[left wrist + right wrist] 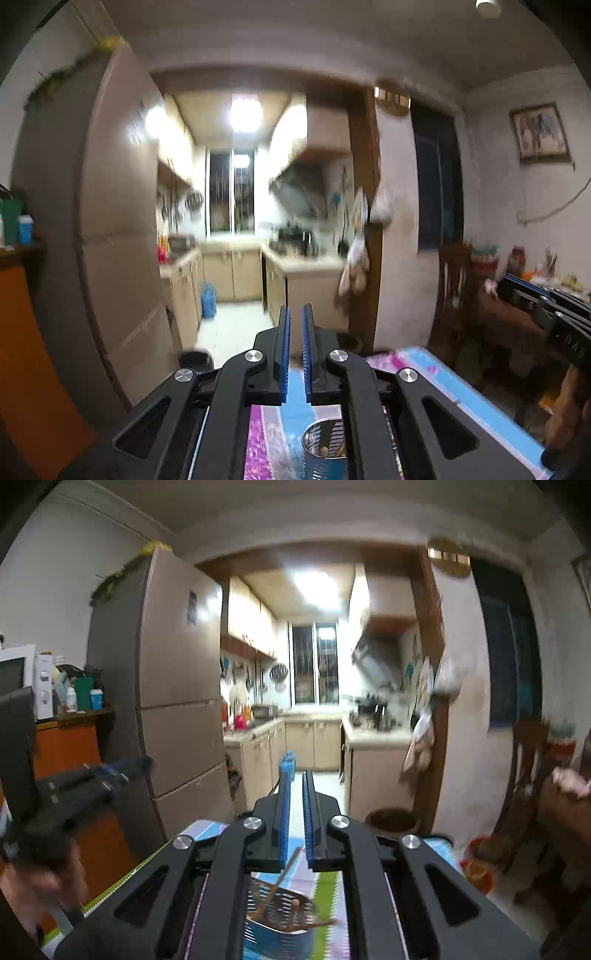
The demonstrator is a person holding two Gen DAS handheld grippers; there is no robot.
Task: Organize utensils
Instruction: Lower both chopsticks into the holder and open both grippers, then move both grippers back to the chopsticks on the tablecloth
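Grippers are held level above a table (454, 380) covered with a patterned cloth in pink, blue and green. Left gripper (295, 314): black linkage arms with round steel pivot caps, two straight fingers faced with ribbed blue pads (284, 354); the pads stand almost together, only a thin slit between them, and nothing is gripped. Right gripper (296, 775): same build, pads equally close, nothing gripped.

Utensil holder (325, 448): a shiny ribbed metal cylinder, upright on the cloth, near and directly below the left gripper, seen through its frame. The right wrist view shows the same holder (280, 919) with slotted walls and thin wooden chopsticks (284, 875) leaning out of it, tips crossing in front of the blue pads without touching them.

Far side: a smooth tan refrigerator (177, 686) at left, a blurred kitchen with beige cabinets at centre, a wooden chair (452, 291) at right.
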